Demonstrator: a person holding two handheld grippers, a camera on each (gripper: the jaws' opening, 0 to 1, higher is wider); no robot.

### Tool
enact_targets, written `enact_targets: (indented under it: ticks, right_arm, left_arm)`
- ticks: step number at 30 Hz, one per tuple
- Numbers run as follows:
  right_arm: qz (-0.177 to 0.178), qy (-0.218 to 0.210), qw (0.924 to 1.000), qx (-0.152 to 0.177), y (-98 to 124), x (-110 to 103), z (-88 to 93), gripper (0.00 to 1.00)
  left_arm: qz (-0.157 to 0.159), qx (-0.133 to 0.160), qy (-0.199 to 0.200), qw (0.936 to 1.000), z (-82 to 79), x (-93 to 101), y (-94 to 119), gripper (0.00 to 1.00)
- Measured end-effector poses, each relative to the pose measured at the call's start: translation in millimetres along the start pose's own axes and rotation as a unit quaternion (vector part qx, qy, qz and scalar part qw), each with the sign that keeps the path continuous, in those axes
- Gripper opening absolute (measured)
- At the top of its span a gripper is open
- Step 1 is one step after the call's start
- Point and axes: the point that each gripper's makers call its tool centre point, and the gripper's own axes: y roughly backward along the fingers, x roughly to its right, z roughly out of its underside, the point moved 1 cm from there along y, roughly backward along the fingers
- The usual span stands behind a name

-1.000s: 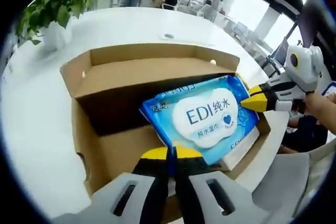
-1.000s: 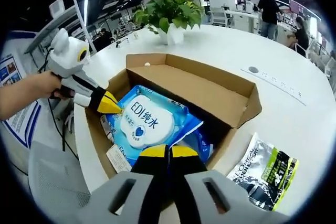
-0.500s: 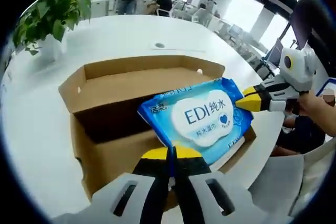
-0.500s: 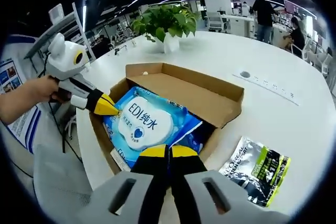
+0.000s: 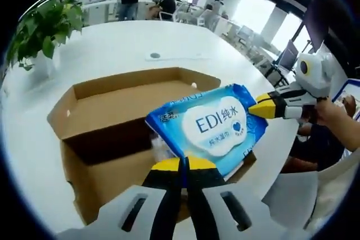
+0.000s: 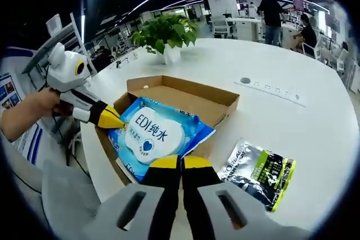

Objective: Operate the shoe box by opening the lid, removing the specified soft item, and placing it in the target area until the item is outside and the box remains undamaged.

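Left gripper view, wipes pack (image 5: pixel 211 127) apparently pinched by both grippers' fingers (image 5: pixel 169 168), above box (image 5: pixel 107 133)

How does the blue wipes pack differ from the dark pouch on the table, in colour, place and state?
The blue wipes pack is blue with a white label; the dark pouch is black, silver and green. The wipes pack is held above the shoe box, gripped at opposite edges by the left gripper and the right gripper; the pouch lies flat on the white table, beside the box, untouched. Both are soft, flat packets.
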Motion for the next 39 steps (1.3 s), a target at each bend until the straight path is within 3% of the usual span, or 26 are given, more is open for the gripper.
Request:
enact_targets:
  ticks: [12, 39]
  right_arm:
    - [0.015, -0.03, 0.9994, 0.003, 23.4, 26.7, 4.0, 0.0]
    - [0.049, -0.062, 0.9968, -0.007, 67.6, 87.1, 24.5, 0.0]
  left_arm:
    - [0.015, -0.004, -0.012, 0.9998, -16.1, 29.4, -18.0, 0.0]
    - [0.043, -0.017, -0.046, 0.9979, -36.7, 95.5, -56.1, 0.0]
